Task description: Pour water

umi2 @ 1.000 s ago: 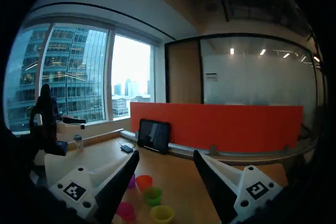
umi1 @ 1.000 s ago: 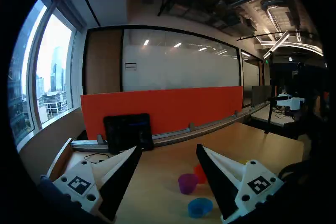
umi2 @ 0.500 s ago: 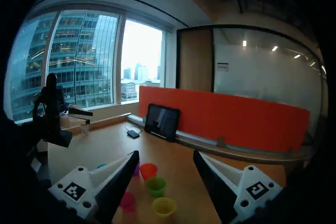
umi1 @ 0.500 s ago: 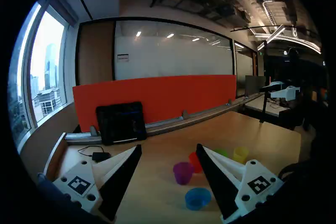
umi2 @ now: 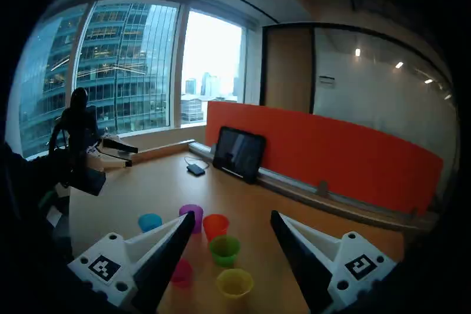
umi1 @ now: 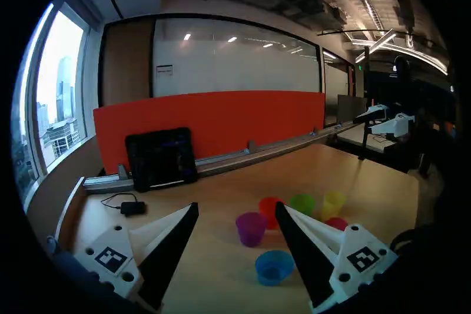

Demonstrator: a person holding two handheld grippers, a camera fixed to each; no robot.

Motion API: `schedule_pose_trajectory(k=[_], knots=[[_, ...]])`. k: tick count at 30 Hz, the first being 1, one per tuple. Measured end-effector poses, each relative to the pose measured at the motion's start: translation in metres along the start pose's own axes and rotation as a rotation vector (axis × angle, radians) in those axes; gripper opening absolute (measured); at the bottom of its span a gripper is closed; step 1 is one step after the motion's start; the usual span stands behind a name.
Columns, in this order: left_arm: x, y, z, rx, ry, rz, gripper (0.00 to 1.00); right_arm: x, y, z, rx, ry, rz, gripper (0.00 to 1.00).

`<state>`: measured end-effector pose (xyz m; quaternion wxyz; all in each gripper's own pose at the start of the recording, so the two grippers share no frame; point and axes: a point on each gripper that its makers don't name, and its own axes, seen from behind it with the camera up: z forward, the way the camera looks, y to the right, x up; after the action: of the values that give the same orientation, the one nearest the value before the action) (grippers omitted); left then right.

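Two hand-held grippers hover above a wooden desk (umi1: 365, 184). Each has its jaws spread wide with nothing between the fingers.

In the left gripper view, the left gripper (umi1: 235, 205) points at a cluster of small plastic cups standing upright on the desk. A purple cup (umi1: 251, 228) stands straight ahead, in the gap between the fingers. An orange cup (umi1: 269, 209) is just behind it, partly hidden by the right-hand finger. A blue cup (umi1: 274, 267) sits closer, low in the gap. Past the right-hand finger stand a green cup (umi1: 302, 203), a yellow cup (umi1: 333, 203) and a pink cup (umi1: 337, 223).

Farther ahead and to the left, a dark tablet (umi1: 160, 159) leans against an orange divider panel (umi1: 235, 116). A small black adapter (umi1: 132, 208) on a cable lies in front of it.

In the right gripper view, the right gripper (umi2: 231, 214) looks down on the same six cups. The orange and green ones are in its gap, and the yellow one is nearest. Whether any cup holds water cannot be told.
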<state>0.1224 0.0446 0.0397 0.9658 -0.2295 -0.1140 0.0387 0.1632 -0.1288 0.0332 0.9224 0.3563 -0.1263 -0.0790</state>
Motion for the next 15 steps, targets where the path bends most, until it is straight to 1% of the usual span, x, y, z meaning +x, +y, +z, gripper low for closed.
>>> schedule_pose_trajectory(k=[9,15], knots=[[-0.021,0.012,0.005,-0.031,-0.034,0.008,0.97,-0.014,-0.003,0.012,0.04,-0.044,-0.002,1.0],[-0.04,0.017,0.008,-0.033,-0.053,0.007,0.97,-0.03,-0.005,0.023,0.068,-0.084,-0.006,1.0]])
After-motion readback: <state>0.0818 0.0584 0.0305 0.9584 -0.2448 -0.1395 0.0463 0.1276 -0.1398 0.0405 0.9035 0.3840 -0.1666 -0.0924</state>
